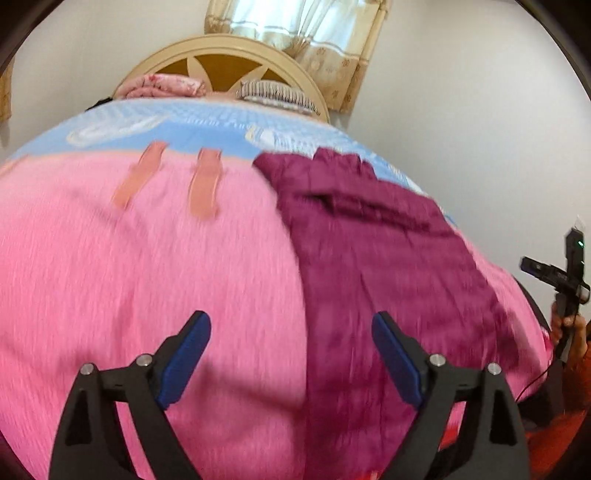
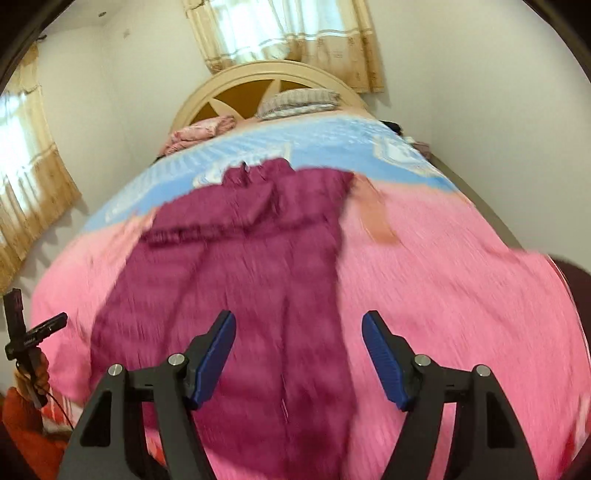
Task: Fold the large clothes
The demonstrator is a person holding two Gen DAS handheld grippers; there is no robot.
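Note:
A maroon garment [image 1: 373, 258] lies spread lengthwise on a pink blanket [image 1: 129, 258] on the bed. In the left wrist view my left gripper [image 1: 291, 325] hangs open above the blanket, at the garment's left edge, with nothing between its blue pads [image 1: 188, 354]. In the right wrist view the same maroon garment [image 2: 240, 266] runs up the middle of the pink blanket [image 2: 443, 295]. My right gripper [image 2: 299, 325] is open above the garment's near end and holds nothing. Both views are motion-blurred.
A blue patterned sheet [image 1: 207, 122] covers the far half of the bed. A folded pink cloth [image 1: 162, 85] and a striped pillow [image 1: 277, 92] lie by the cream headboard [image 1: 221, 48]. Curtained windows [image 2: 284, 29] stand behind. A hand in an orange sleeve [image 1: 576, 354] holds the other gripper's handle.

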